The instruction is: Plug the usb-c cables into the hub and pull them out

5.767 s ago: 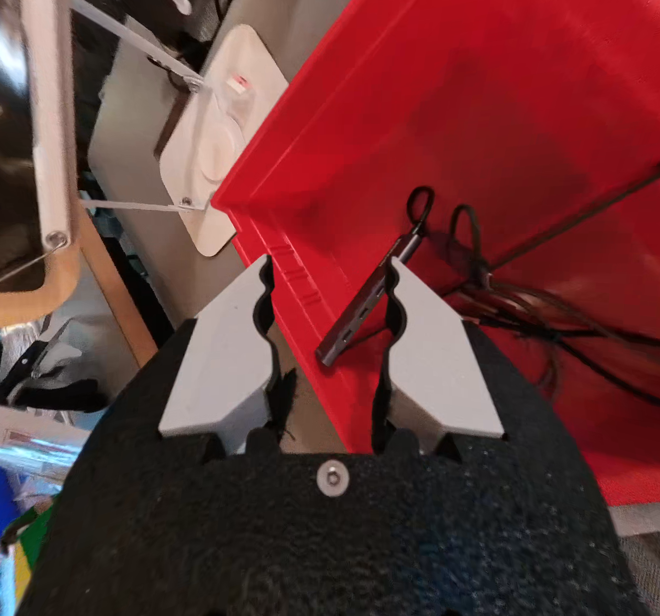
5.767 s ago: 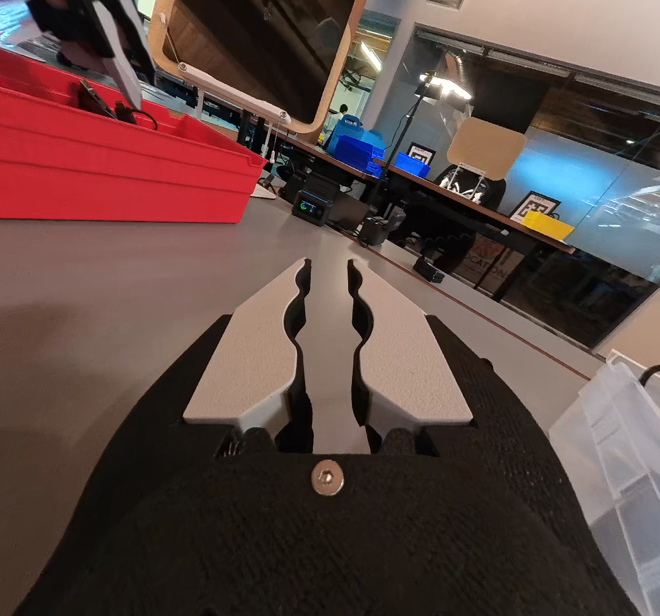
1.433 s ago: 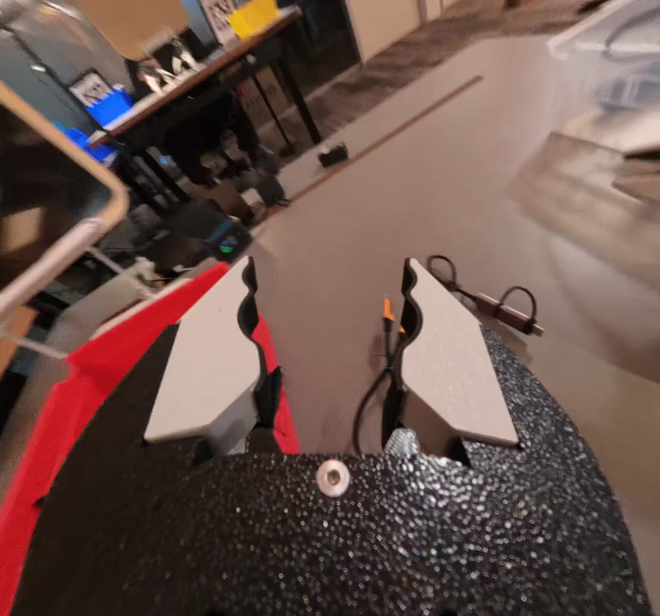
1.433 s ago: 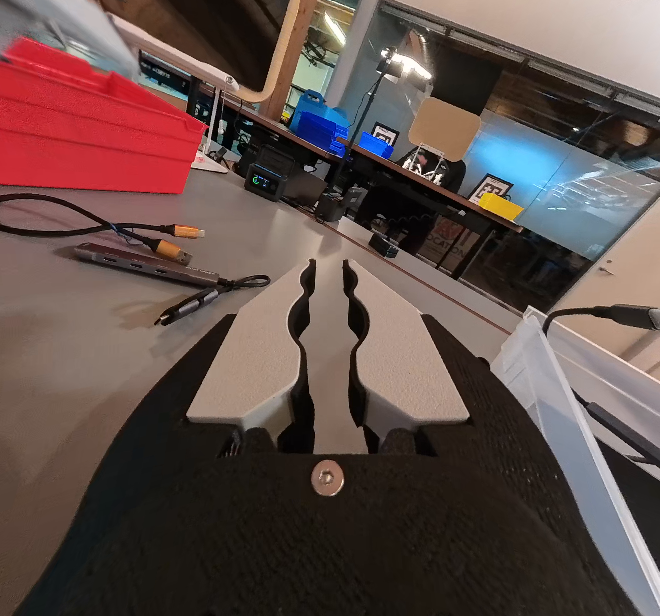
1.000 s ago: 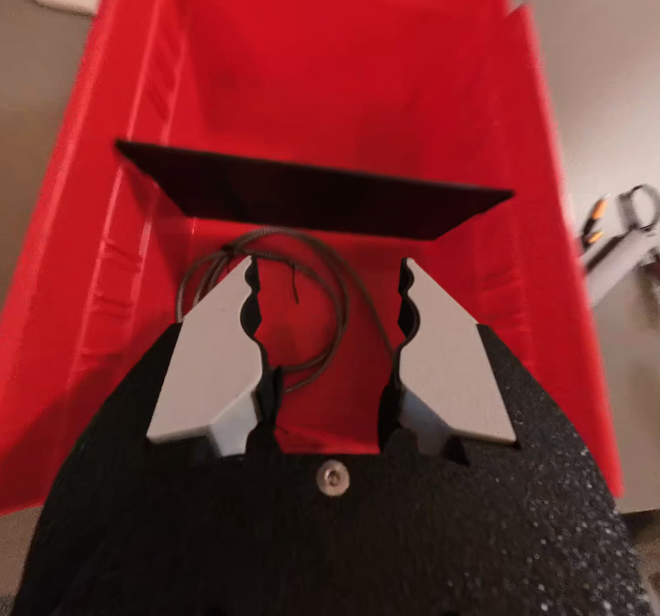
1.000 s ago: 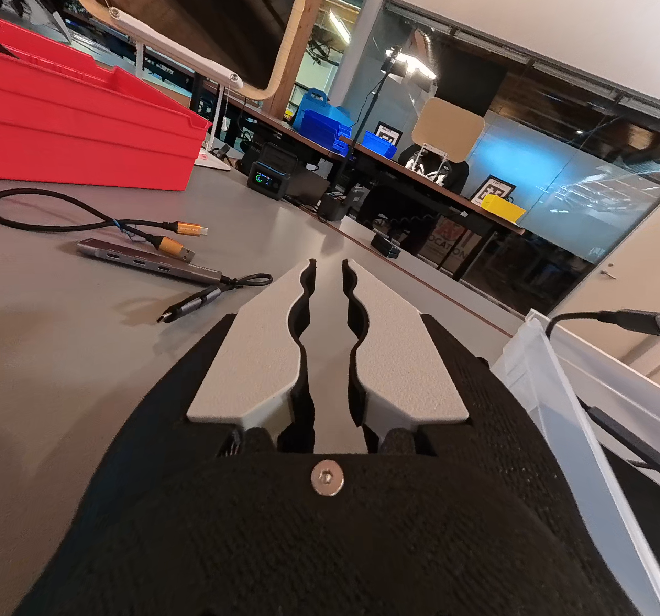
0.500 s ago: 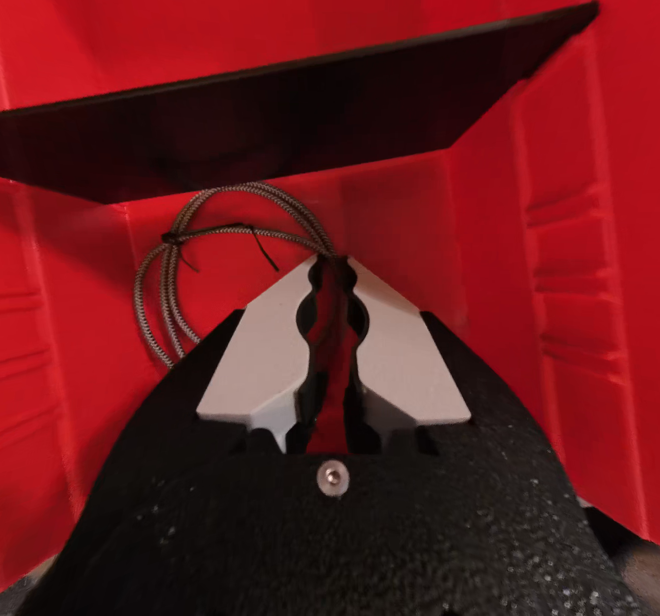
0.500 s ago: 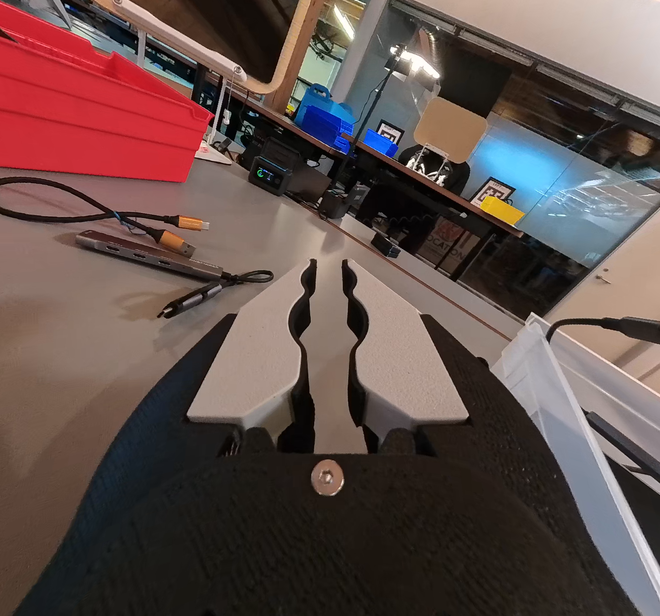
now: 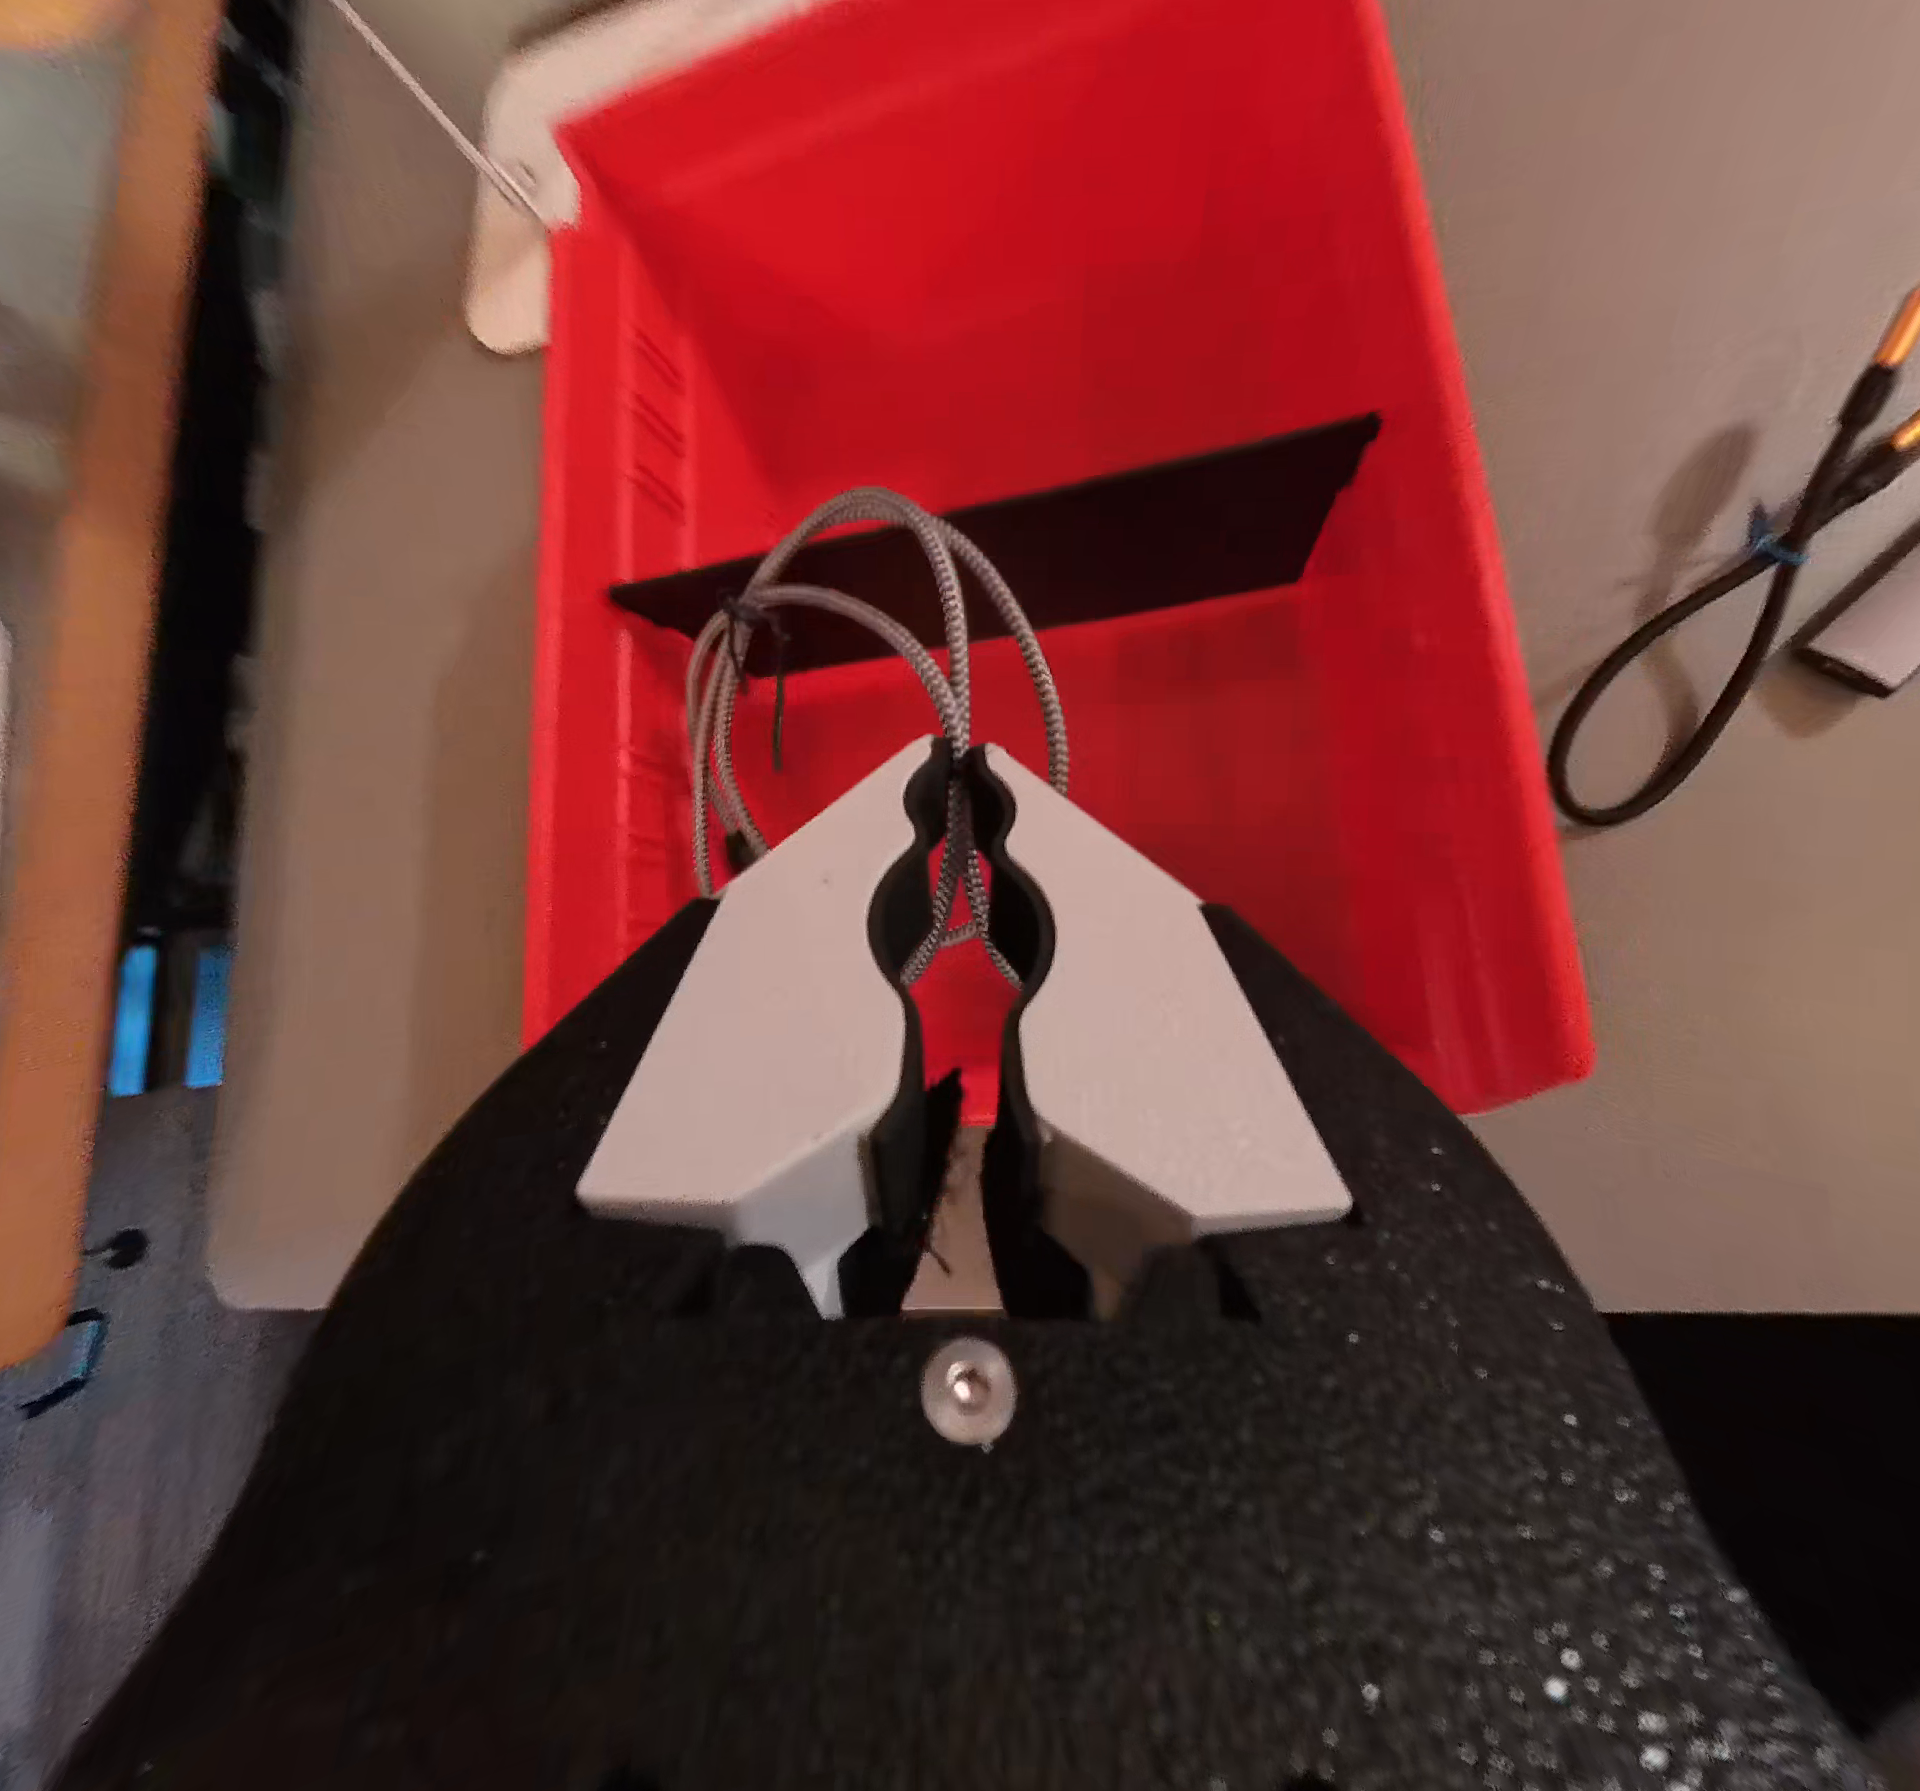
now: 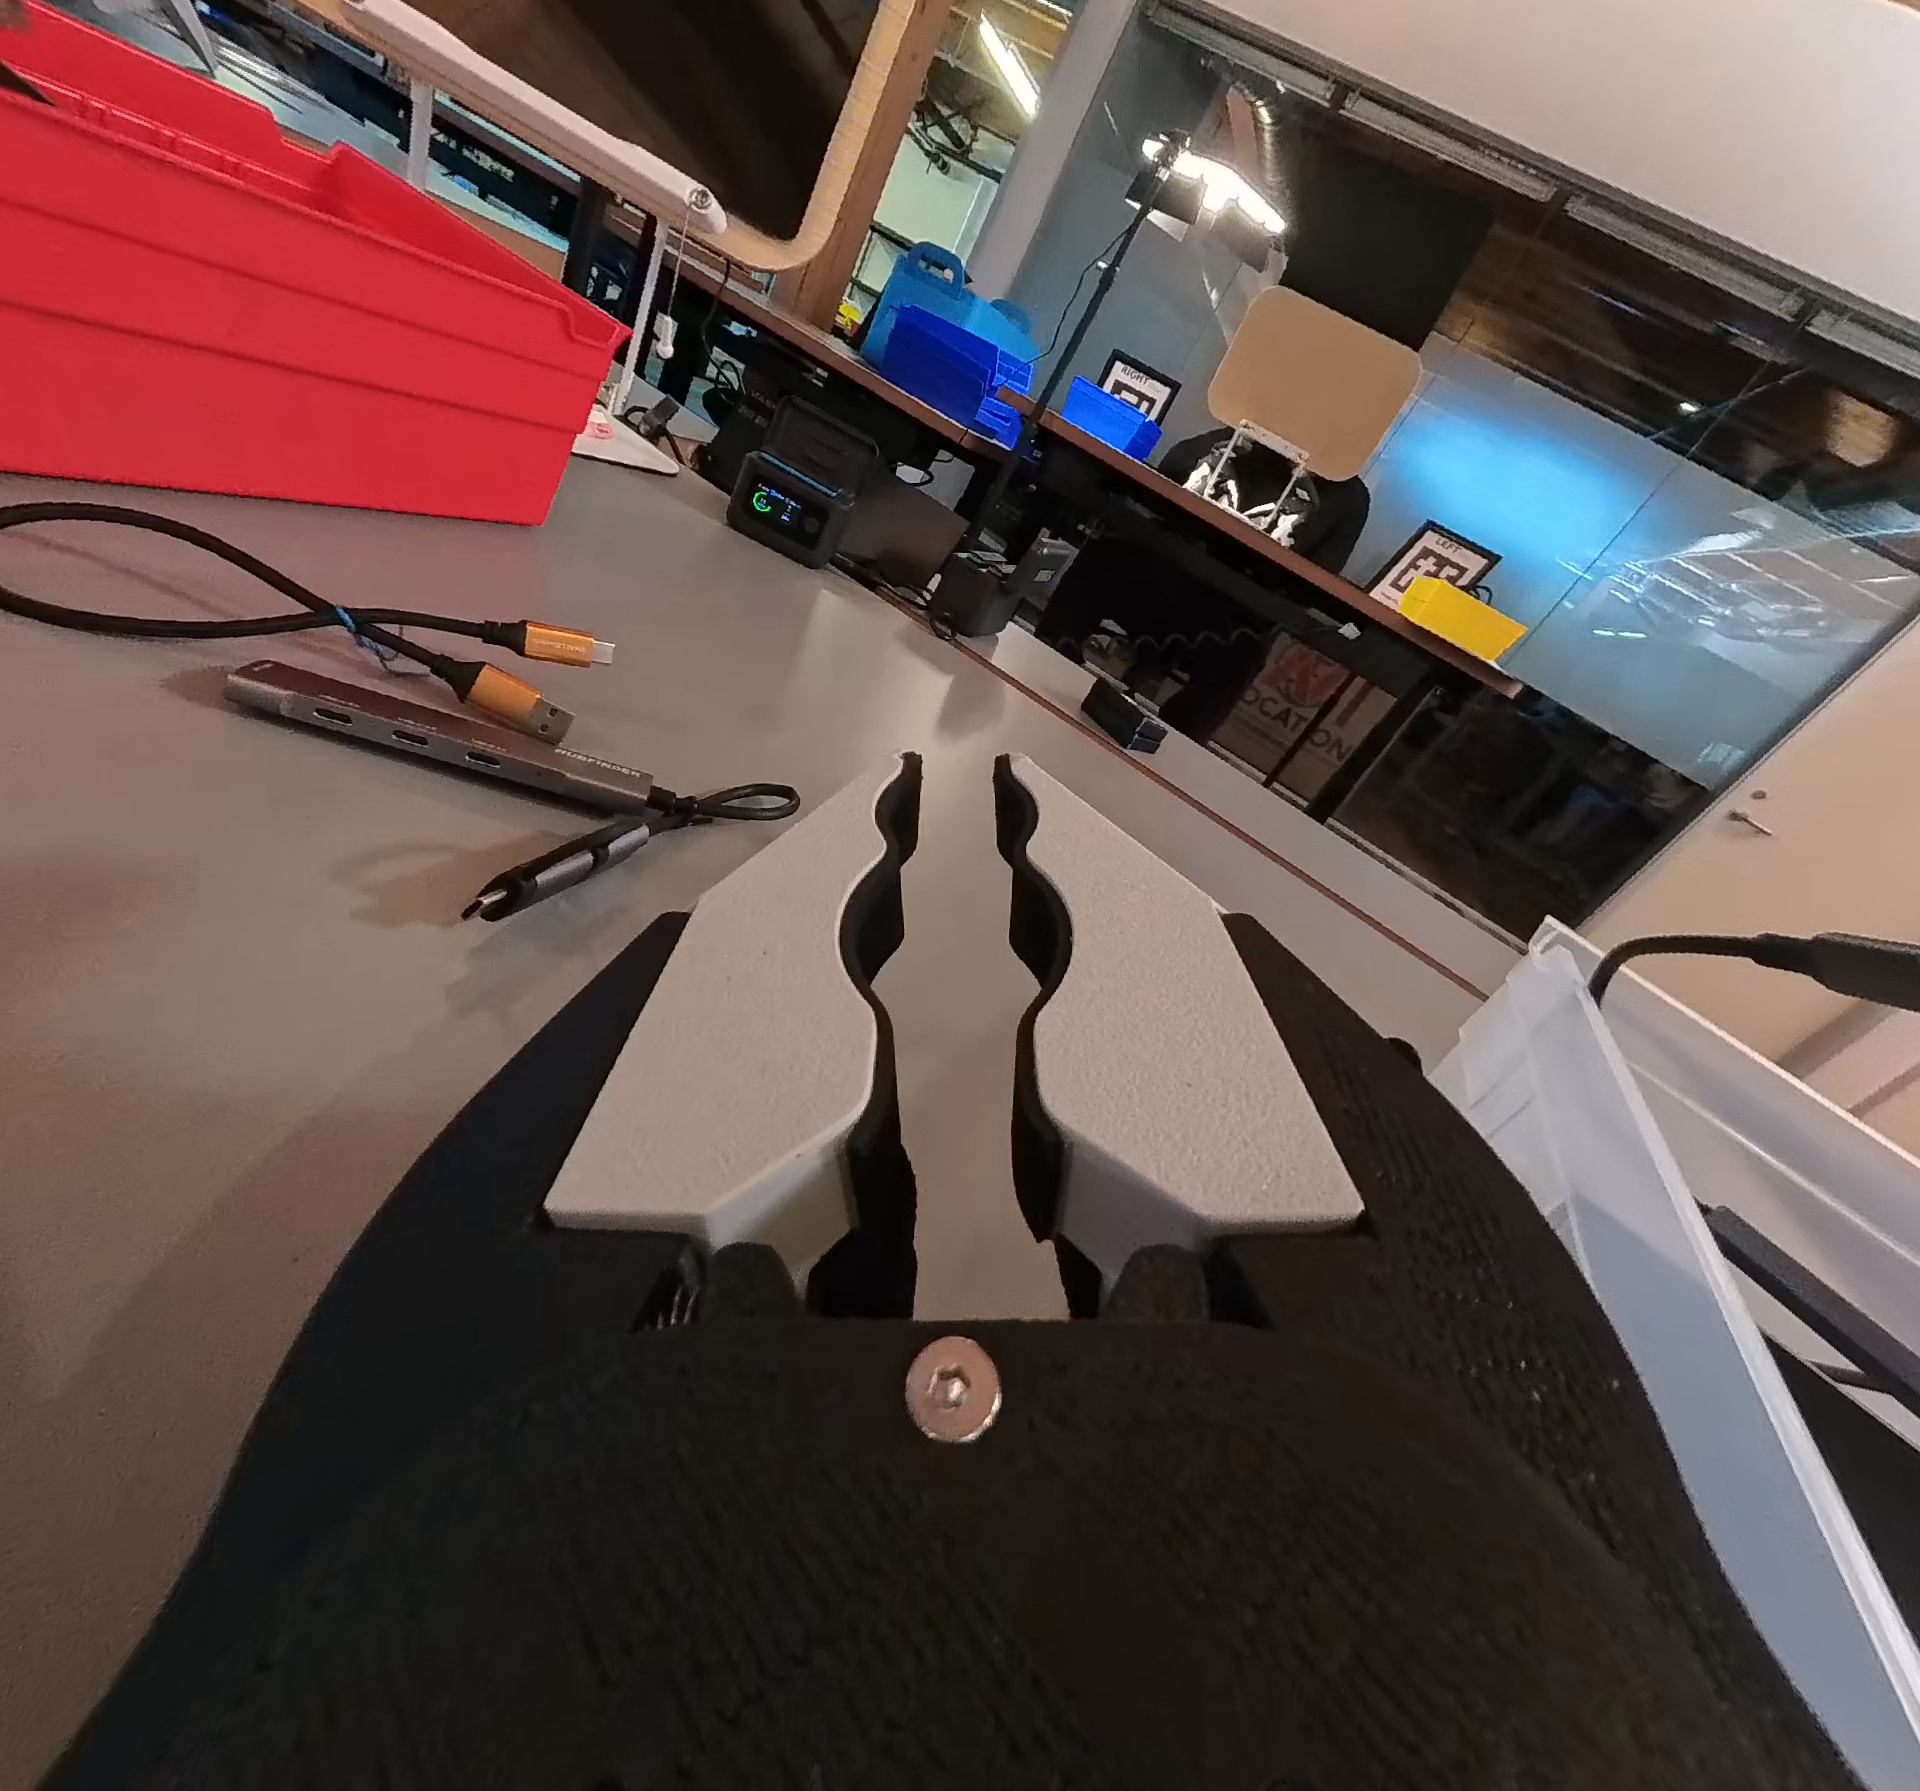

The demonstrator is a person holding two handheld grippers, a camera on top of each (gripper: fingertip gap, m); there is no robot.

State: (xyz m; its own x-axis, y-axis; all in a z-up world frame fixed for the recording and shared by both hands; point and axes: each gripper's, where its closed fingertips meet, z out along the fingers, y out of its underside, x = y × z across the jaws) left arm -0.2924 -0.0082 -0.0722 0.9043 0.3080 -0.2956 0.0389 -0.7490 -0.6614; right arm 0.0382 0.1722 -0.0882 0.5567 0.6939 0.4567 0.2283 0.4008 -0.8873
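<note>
Left wrist view: the left claw (image 9: 961,765) is pressed together on a grey braided cable (image 9: 982,619), pinching two crossing strands at its tips; half a second ago it closed on the coil low inside the red bin (image 9: 1039,287), and now the bin lies well below, so the coil has been lifted out; it hangs in loops bound by a thin black tie (image 9: 774,692), above the black divider (image 9: 1039,546); I judge this to be fetching another cable toward the hub, with no plugging begun; the braid looks woven and limp, the bin's plastic smooth with ribbed walls; the frame is blurred.

Right wrist view: the right claw (image 10: 956,770) is slightly spread and holds nothing, much as a second ago, low over the matte grey surface (image 10: 208,962); the hub (image 10: 436,739), a slim grey metal bar with a row of ports, lies left of it, its short lead curling back beside it; a black cable (image 10: 208,598) with orange metal plugs lies by the hub, one plug resting across it, none inserted; a clear plastic bin (image 10: 1558,1118) stands at right.
</note>
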